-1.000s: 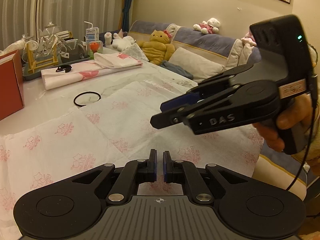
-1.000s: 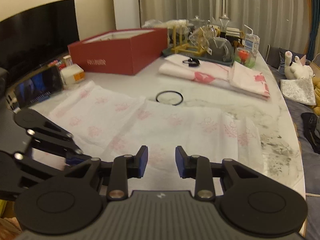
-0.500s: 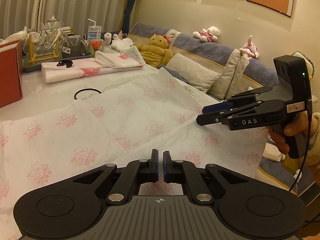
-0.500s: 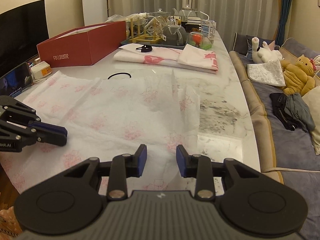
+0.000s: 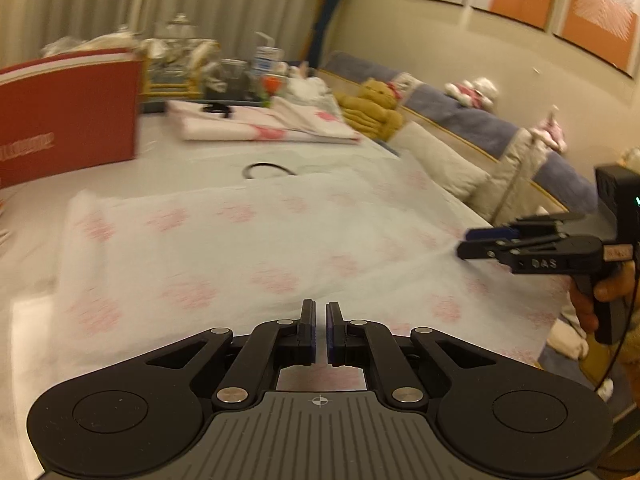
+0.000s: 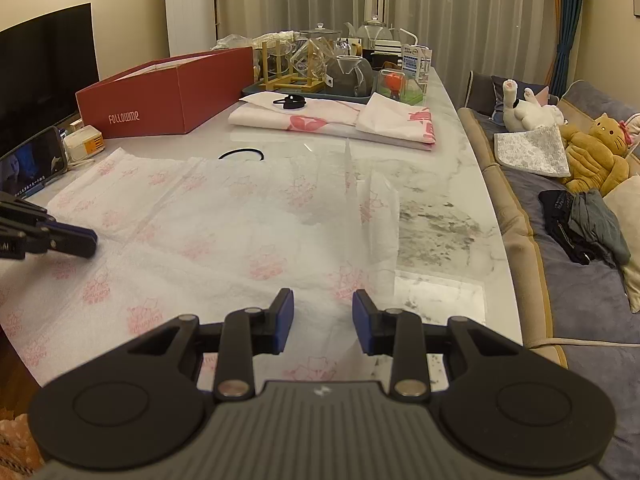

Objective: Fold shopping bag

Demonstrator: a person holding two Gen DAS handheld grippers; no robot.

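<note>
Across the bench [image 6: 440, 184] the shopping bag [image 6: 224, 224] lies flat, long axis side to side. Right claw [image 6: 322, 320], pads apart and empty, hangs over the bag's near edge; left claw [image 5: 319, 330], pressed together on nothing, nears that edge too. Beyond the bag, a tray [image 6: 256, 89] holds glassware.

Bag [image 6: 224, 232] flat on marble table [image 6: 452, 184]

White shopping bag [image 6: 224, 224] with pink prints, red box [image 6: 168, 92], grey-veined white marble table [image 6: 436, 208].
</note>
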